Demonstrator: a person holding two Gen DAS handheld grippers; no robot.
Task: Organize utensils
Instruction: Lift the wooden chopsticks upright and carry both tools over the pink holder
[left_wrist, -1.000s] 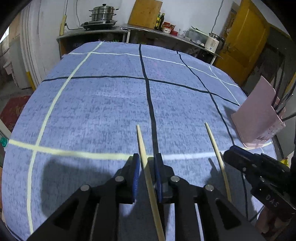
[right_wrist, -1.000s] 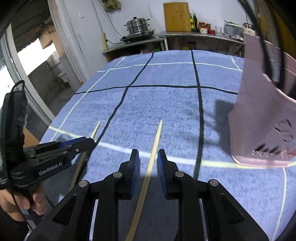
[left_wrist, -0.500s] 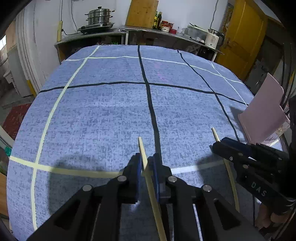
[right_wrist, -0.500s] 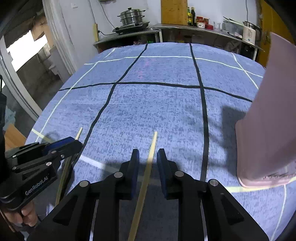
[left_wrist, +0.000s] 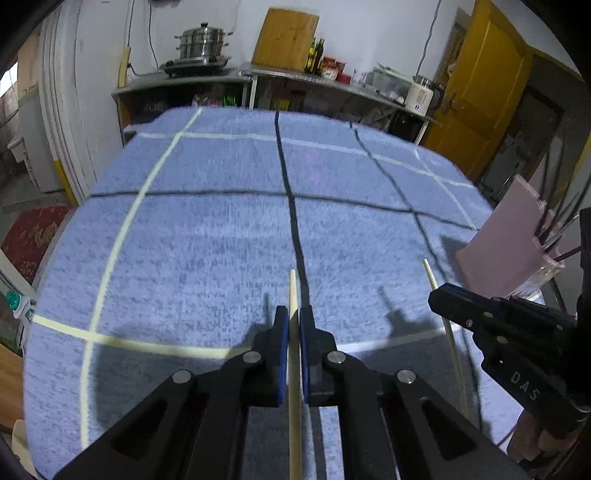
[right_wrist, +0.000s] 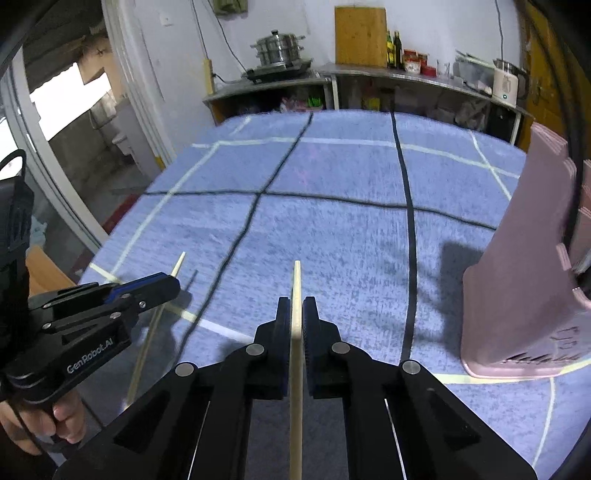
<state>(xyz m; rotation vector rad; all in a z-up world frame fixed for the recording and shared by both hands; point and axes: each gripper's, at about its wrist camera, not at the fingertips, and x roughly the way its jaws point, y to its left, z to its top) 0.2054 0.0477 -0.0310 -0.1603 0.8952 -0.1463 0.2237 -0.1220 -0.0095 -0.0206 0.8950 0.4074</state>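
Observation:
My left gripper is shut on a pale wooden chopstick and holds it above the blue cloth, tip pointing forward. My right gripper is shut on a second chopstick, also lifted. Each gripper shows in the other's view: the right gripper with its chopstick, the left gripper with its chopstick. A pink utensil holder stands on the table at the right, close to the right gripper; it also shows in the left wrist view with dark utensils in it.
The table wears a blue cloth with black and pale lines. Behind it stands a counter with a steel pot, a wooden board, bottles and an appliance. A yellow door is at the back right.
Both grippers closed on their chopsticks and lifted them off the cloth; both views rose and the table dropped away. The pink holder looks farther off in the left wrist view.

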